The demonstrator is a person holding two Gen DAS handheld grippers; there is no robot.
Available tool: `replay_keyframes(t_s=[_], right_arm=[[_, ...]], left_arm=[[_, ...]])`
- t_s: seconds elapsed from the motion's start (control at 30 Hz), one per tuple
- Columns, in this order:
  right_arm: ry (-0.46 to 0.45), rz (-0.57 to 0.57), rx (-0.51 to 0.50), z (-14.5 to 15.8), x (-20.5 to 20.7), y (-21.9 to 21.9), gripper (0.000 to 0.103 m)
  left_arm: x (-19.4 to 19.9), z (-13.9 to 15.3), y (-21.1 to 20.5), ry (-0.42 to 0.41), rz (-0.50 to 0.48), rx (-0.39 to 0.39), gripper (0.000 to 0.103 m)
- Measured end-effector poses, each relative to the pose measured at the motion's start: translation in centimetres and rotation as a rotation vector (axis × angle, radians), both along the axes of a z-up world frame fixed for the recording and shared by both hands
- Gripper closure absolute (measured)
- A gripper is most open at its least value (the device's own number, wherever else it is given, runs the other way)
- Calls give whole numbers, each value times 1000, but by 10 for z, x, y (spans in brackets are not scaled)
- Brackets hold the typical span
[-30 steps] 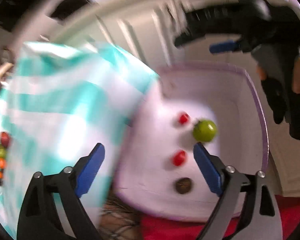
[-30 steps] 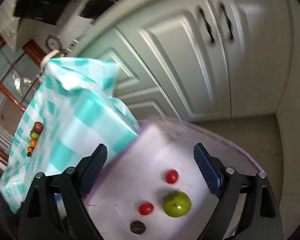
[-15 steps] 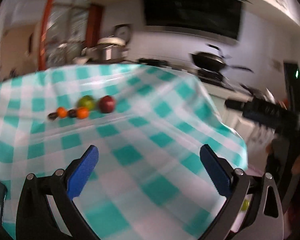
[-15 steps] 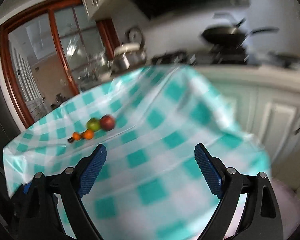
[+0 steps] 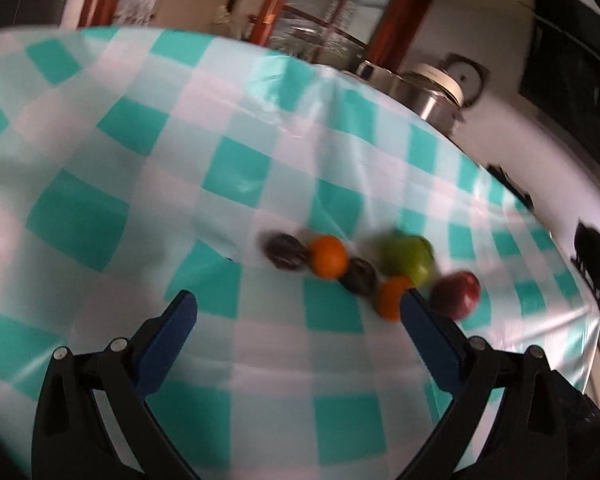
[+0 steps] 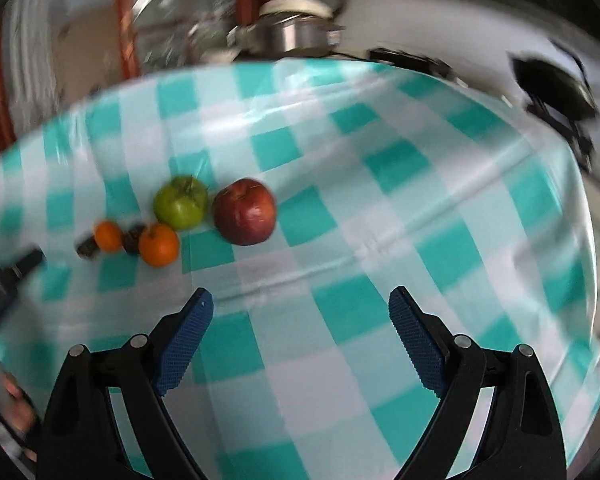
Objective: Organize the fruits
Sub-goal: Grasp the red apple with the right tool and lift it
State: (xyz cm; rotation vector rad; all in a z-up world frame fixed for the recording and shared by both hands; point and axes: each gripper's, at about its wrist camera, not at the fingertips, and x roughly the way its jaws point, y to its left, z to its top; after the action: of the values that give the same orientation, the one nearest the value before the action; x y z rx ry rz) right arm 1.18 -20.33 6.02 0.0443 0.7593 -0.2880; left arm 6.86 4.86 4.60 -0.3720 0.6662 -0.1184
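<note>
A row of fruits lies on the teal-and-white checked tablecloth: a red apple, a green tomato-like fruit, two small oranges and two dark fruits. The left wrist view shows the same row: red apple, green fruit, oranges, dark fruits. My left gripper is open and empty just short of the row. My right gripper is open and empty, in front of the apple.
A steel pot with a lid stands behind the table. A dark pan sits on the counter at the right. The left gripper's body shows at the left edge of the right wrist view. A wooden-framed glass door is behind.
Both grippers swung up from the white tub of fruits on the floor to the tabletop, then moved closer to the fruit row. Both stayed open and empty.
</note>
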Motion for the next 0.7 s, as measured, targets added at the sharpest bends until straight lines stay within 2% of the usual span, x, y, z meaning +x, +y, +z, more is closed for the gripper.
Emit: replay_keyframes(t_s=[0.13,0.2,0.37,0.53,0.7], right_arm=[[89,50,-118,-10,52,13,16],[131,59,-148,-16,80,14,16],[252,122,-198,-38,126,21,17],[283,150,-210,-53,146,24,21],[257,160,-134,-57,160,12,30]], left_arm=[[11,-19,10,57,-16,-34,2],[11,-20,15,41,-29,-79,2],[9,-19,1,46,-85,-52,2],[6,-23,-7,60,-106,-40,2],[5,-25,-13,68,-133,-43,2]])
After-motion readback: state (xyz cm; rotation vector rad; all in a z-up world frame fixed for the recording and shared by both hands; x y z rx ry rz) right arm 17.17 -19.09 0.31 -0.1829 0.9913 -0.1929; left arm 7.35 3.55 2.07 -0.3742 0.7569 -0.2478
